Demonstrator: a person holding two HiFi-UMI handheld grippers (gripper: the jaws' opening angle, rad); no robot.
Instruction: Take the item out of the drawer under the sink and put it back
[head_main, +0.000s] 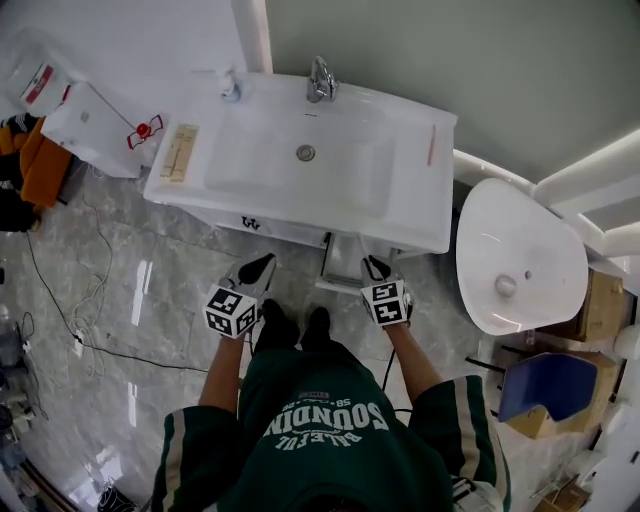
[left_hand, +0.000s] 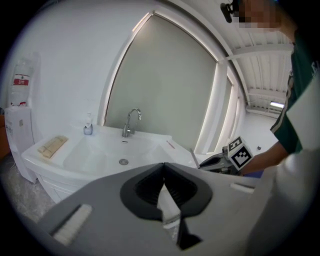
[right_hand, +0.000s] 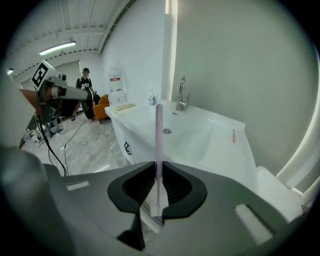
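Observation:
A thin pale pink stick (right_hand: 159, 142) stands upright between the jaws of my right gripper (right_hand: 159, 172), which is shut on its lower end. From the head view that gripper (head_main: 375, 268) is just in front of the white sink cabinet (head_main: 420, 235), by the pulled-out drawer (head_main: 345, 262) under the basin. My left gripper (head_main: 258, 268) is level with it to the left. Its jaws (left_hand: 164, 172) meet at the tips with nothing between them. The drawer's inside is hidden.
On the sink's rim lie a second pink stick (head_main: 432, 145), a wooden piece (head_main: 181, 150) and a small bottle (head_main: 231, 88); the faucet (head_main: 320, 80) is at the back. A white toilet (head_main: 520, 260) stands at right, a white appliance (head_main: 95, 125) and floor cables (head_main: 90, 300) at left.

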